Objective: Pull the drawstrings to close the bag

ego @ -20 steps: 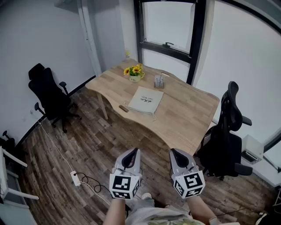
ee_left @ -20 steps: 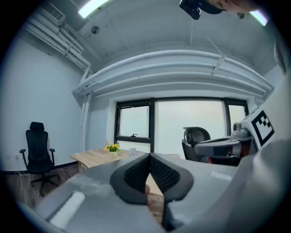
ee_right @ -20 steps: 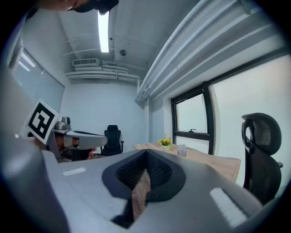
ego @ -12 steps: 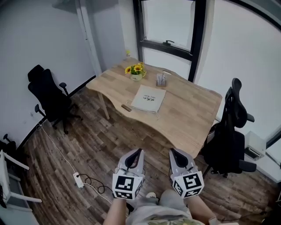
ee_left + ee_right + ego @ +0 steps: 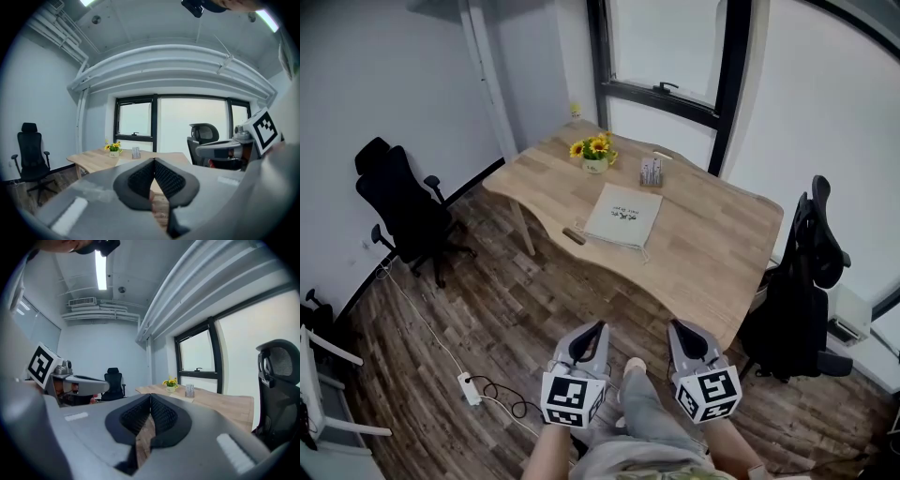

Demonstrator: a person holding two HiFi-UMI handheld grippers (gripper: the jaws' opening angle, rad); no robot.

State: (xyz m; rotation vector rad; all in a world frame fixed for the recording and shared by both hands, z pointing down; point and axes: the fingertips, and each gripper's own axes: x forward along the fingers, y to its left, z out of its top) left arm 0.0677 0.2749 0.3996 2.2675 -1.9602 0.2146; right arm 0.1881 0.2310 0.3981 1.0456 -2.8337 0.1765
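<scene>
Head view: the left tongs (image 5: 596, 329) and right tongs (image 5: 677, 327) are held low over the wooden floor (image 5: 487, 300), side by side and apart, both clenched on nothing. The bag (image 5: 623, 215) lies flat on the wooden surface (image 5: 712, 239), well apart from both tongs. A pot of flowers (image 5: 595, 154) and a small holder (image 5: 652, 172) stand beyond the bag. A black chair (image 5: 398, 202) stands left of the surface and another chair (image 5: 802, 281) right of it.

Left gripper view: the jaws are pressed together with nothing between them. The surface (image 5: 93, 160) and flowers (image 5: 114, 147) lie far ahead.

Right gripper view: the jaws meet the same way, empty. The surface (image 5: 225, 404) and flowers (image 5: 170, 382) show ahead, and a chair (image 5: 114, 380) stands against the far wall.
</scene>
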